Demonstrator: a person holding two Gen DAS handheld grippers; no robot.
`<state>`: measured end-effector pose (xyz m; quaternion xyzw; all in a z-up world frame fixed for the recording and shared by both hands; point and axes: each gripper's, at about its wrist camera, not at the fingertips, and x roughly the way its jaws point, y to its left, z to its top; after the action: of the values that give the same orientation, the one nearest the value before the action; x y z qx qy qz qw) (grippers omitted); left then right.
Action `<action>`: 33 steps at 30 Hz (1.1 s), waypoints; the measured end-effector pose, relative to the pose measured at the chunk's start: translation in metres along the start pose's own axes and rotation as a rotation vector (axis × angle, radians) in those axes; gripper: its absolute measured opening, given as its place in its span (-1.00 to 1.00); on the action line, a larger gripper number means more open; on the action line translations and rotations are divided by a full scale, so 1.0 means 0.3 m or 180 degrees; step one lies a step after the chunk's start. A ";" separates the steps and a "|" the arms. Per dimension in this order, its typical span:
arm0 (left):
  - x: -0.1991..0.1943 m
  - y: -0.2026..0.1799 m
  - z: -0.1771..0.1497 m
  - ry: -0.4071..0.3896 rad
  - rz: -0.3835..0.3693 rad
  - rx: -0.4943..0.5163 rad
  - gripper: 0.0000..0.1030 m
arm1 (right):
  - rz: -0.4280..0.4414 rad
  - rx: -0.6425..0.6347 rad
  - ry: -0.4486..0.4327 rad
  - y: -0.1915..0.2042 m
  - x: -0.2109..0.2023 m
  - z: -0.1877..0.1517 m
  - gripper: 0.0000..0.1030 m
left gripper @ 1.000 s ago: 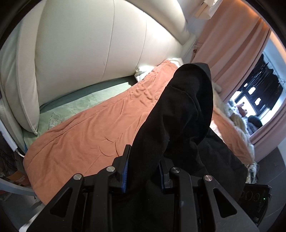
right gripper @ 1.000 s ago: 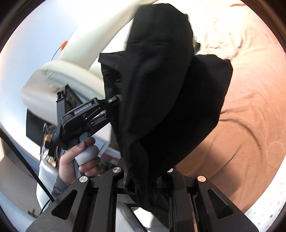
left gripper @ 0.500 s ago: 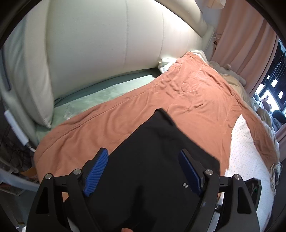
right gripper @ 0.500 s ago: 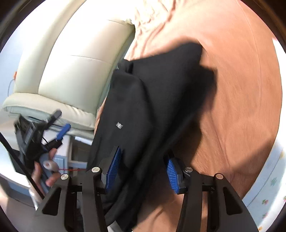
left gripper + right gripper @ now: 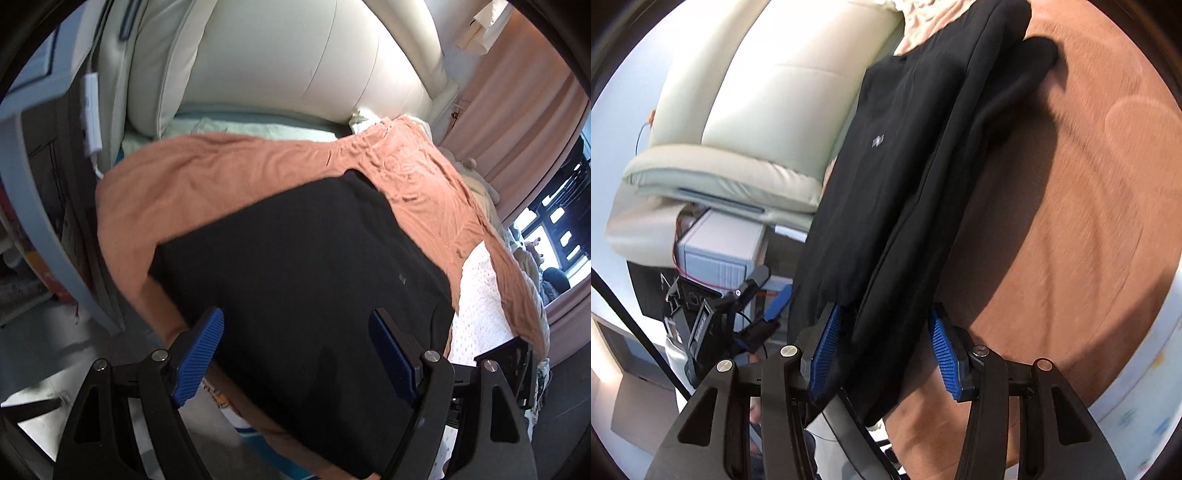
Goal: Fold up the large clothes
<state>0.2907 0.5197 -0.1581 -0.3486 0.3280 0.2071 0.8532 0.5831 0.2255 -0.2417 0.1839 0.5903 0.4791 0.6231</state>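
Lying folded on the orange bedspread (image 5: 229, 177), black garment (image 5: 303, 280) looks nearly done; left gripper (image 5: 295, 354) and right gripper (image 5: 882, 350) both spread wide, gripping nothing. Tidying may remain.

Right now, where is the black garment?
Garment lies on the orange blanket at the bed's near edge, below the cream headboard, ahead of both open claws.

The left wrist view looks from the bed's edge, close above the black garment (image 5: 303, 280), toward the cream headboard (image 5: 295, 62) beyond it. The right wrist view sits close at the garment's (image 5: 886, 166) near end, facing along it, headboard (image 5: 768, 88) to its left. Both share garment, headboard and orange blanket (image 5: 221, 170).
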 end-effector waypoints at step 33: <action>-0.311 -0.410 -0.304 -0.0169 0.0255 0.0364 0.86 | -0.1414 -0.0521 -0.1119 0.350 -0.567 -0.261 1.00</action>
<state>0.2592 0.3587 -0.0853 -0.2803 0.3303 0.2312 0.8712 0.4984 0.1104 -0.0813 0.0795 0.4585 0.3378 0.8181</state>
